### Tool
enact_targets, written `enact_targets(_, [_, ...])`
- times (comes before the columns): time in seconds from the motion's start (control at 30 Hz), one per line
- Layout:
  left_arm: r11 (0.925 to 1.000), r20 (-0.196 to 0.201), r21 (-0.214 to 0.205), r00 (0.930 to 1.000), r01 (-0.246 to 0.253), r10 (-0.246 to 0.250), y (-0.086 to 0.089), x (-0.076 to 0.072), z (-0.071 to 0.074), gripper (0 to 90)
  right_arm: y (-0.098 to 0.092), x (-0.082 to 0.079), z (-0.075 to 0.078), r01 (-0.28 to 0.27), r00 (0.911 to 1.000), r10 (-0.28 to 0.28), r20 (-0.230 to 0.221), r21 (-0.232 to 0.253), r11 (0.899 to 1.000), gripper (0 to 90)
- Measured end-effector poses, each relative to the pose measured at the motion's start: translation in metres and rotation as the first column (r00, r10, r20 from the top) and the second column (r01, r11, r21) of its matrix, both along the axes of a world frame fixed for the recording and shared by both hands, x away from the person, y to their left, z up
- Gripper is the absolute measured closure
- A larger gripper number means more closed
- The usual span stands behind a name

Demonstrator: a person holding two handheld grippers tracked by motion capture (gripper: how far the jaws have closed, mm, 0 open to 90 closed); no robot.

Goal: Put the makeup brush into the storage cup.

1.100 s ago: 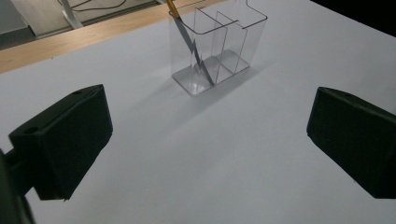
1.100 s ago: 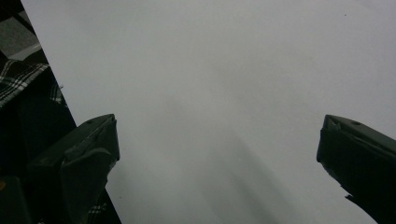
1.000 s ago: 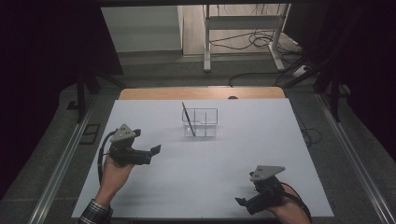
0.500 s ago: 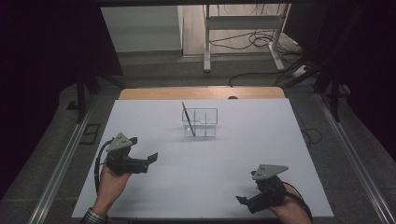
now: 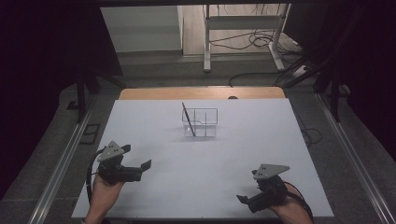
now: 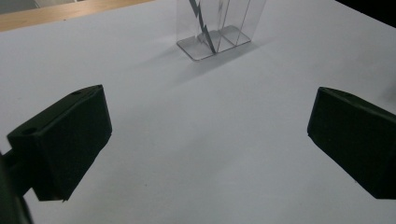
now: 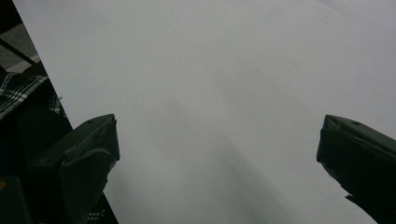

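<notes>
Left gripper [image 5: 140, 169], held in the person's left hand [image 5: 103, 198] at the near-left part of the white desk [image 5: 261, 140], lies low over the surface and points toward the middle; its fingers [image 6: 65, 140] stand wide apart with nothing between them. Right gripper [image 5: 245, 199], held in the right hand [image 5: 292, 212] at the near-right edge, points left and toward the person, its grey plate uppermost; its fingers [image 7: 79, 158] are likewise spread wide over bare desk (a strip of checked sleeve [image 7: 18, 95] shows at the left margin of the right gripper view).

Compared with one second ago, the left gripper has drawn back toward the near edge and sits lower in the high view, farther from the holder; the right gripper remains essentially where it was, as does the holder.

Clear holder [image 5: 201, 123], a transparent box divided into compartments, stands upright at the far middle of the desk, well apart from both grippers. A thin dark pen [image 5: 188, 119] stands in its left compartment, leaning with its top tilted left and away. In the left gripper view the holder [image 6: 233, 23] appears ahead of the fingers, the pen [image 6: 204, 28] seen broken by the clear walls.
</notes>
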State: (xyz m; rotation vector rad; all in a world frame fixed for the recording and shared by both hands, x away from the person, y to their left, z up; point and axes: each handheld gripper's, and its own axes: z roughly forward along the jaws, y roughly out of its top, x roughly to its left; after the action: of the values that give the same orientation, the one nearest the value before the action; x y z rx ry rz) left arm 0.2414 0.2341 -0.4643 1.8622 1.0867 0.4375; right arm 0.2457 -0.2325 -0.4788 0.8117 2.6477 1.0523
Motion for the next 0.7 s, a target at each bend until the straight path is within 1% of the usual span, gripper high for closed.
enact_targets(0.3, [0.9999, 0.002, 0.006, 0.9999, -0.015, 0.015, 0.005, -0.012, -0.002, 0.5, 0.000, 0.000, 0.000, 0.001, 1.0000, -0.001, 0.003, -0.009, 1.000, 0.0])
enact_targets(0.5, [0.9996, -0.002, 0.020, 0.9998, -0.021, 0.021, 0.008, -0.020, -0.004, 0.5, 0.000, 0.000, -0.001, 0.002, 1.0000, -0.001, 0.004, -0.013, 1.000, 0.0])
enact_targets(0.6, [0.9990, -0.003, 0.038, 0.9997, -0.025, 0.025, 0.010, -0.023, -0.005, 0.5, -0.001, 0.000, -0.001, 0.003, 1.0000, -0.003, 0.002, -0.011, 1.000, 0.0])
enact_targets(0.7, [0.9986, -0.007, 0.044, 0.9995, -0.029, 0.029, 0.011, -0.026, -0.007, 0.5, -0.001, 0.000, -0.001, 0.005, 1.0000, -0.005, 0.003, -0.009, 1.000, 0.0])
